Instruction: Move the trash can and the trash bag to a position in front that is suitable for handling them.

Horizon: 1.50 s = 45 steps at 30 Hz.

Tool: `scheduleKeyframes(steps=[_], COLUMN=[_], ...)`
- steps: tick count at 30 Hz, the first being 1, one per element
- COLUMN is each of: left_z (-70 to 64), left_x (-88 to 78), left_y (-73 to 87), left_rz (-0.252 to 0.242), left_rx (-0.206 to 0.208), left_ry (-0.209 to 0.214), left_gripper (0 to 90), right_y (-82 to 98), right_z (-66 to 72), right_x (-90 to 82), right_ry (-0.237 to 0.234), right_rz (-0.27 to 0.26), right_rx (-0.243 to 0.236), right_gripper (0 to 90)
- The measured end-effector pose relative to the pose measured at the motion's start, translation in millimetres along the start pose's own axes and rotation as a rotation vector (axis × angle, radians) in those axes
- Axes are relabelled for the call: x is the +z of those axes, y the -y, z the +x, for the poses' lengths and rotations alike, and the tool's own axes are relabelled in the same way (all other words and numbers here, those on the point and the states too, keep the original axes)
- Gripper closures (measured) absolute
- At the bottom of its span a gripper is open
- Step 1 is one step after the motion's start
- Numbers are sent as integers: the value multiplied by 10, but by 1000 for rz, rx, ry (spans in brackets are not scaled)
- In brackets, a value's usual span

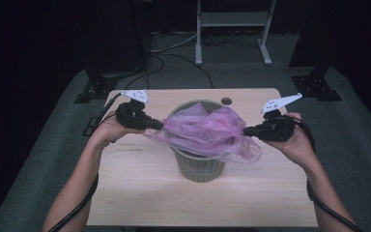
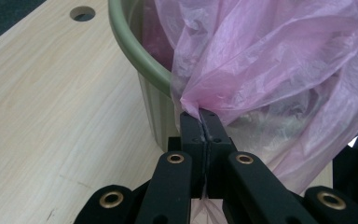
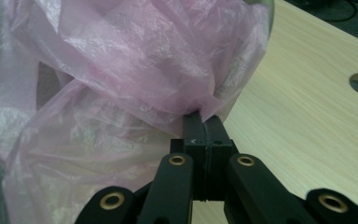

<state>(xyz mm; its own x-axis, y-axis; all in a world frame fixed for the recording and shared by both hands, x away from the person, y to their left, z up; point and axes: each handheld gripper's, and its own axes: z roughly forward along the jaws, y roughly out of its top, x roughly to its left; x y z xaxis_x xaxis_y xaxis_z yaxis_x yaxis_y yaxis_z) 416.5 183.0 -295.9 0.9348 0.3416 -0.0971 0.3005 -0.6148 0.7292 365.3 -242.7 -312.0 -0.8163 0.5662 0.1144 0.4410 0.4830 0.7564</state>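
Two grips carry this step: the left gripper (image 1: 160, 125) and the right gripper (image 1: 245, 131) each have their black jaws pressed together on a pinch of the thin, translucent pink plastic bag (image 1: 207, 130), one at each side. The bag hangs bunched over the mouth of the round, ribbed, olive-green plastic bin (image 1: 199, 166), which stands near the middle of the pale wooden desk (image 1: 140, 193), somewhat toward its far edge. Part of the film lies inside the bin, and part spills over its near rim.

To line the bin well, I would draw the two pinches apart, toward the desk's left and right edges, until the bag's mouth opens wider than the rim. Keep both pulls level and gentle, since such film probably tears or slips easily. Then lower each side over the rim (image 2: 135, 51) without tipping the bin.
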Motion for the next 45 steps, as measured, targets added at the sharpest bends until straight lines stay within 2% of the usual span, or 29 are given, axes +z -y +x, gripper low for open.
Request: scheduleKeyframes(steps=[1,4,11,20,22,23,24,25,27,30,32,33,35,37,41,44,45], left_z=[7,7,31,-17,-45,-82,-82,-118,-133,-138,-110,-87,-77,-47,9,-3,-9], left_x=[-7,11,61,43,40,30,30,5,-8,-45,-51,-8,22,66,122,95,36], left_y=[2,-17,-23,-11,-9,-7,-7,-2,-4,-31,-48,-40,-29,-5,26,24,22], left_rz=[3,13,12,22,26,39,39,51,51,37,31,66,83,82,85,80,52], left_rx=[3,11,8,20,26,40,40,51,57,60,45,47,43,28,12,19,13], left_ry=[-6,-27,-24,-4,19,45,45,69,74,51,15,-23,-37,-37,-40,-42,-42], left_gripper=[896,896,896,897,898,898,897,897,896,897,897,897,897,898,898,880,848], right_y=[-20,-49,-115,-59,-35,-9,-9,17,36,30,19,21,32,78,163,184,190], right_z=[6,-47,-78,-37,7,65,65,111,138,137,94,32,12,-43,-94,-96,-90], right_x=[22,35,102,73,93,117,117,96,51,-13,-69,-99,-93,-31,84,87,37], right_ry=[20,63,97,51,34,17,17,-9,-28,-13,2,32,41,57,56,48,35], right_rz=[7,-4,-1,2,28,52,52,60,69,63,40,25,23,33,52,40,14], right_rx=[-7,13,18,13,-2,-26,-26,-39,-52,-52,-33,-7,4,22,42,44,49], right_gripper=[900,900,900,900,900,900,900,900,900,900,900,900,900,900,900,900,862])
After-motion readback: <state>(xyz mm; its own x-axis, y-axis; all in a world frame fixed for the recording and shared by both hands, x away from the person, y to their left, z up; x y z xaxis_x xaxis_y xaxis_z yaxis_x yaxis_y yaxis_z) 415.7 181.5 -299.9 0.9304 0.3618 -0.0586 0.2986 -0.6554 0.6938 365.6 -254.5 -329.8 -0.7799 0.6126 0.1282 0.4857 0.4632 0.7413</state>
